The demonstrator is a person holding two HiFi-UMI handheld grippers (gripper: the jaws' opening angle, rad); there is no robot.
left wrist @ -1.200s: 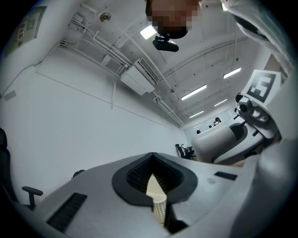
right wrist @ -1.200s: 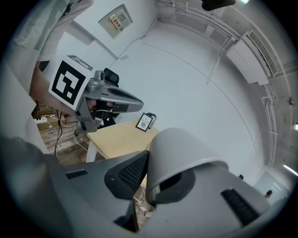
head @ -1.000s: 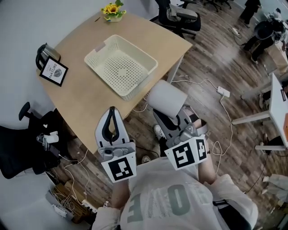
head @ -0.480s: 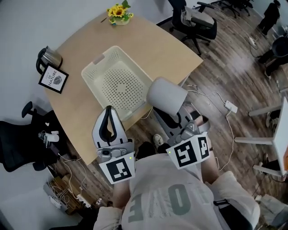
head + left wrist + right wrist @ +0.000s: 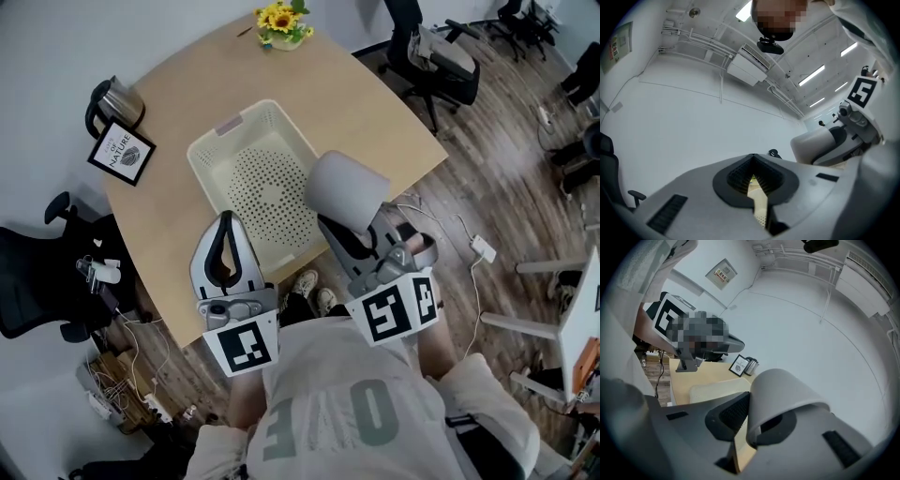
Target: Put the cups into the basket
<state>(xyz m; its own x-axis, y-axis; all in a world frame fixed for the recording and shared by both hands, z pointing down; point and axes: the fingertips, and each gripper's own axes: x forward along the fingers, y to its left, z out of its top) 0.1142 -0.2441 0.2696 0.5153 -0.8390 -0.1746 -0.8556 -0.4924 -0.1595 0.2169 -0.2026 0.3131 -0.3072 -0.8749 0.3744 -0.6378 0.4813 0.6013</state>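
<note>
Holds the grey cup [image 5: 347, 192] clamped by its wall in the right tool [image 5: 342, 234], over the near corner of the basket [image 5: 217, 197] at the counter [image 5: 187, 94] edge. Carries the left tool [image 5: 228, 225] together, empty. Risks clipping the rim and tumbling off the counter if released this near the edge.

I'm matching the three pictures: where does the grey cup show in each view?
Head view: grey cup, centre, over the cream basket's right edge.
Left gripper view: right of middle, lying sideways.
Right gripper view: centre, between the jaws.
Shared landmark: the cream basket, in head and right gripper views.
</note>
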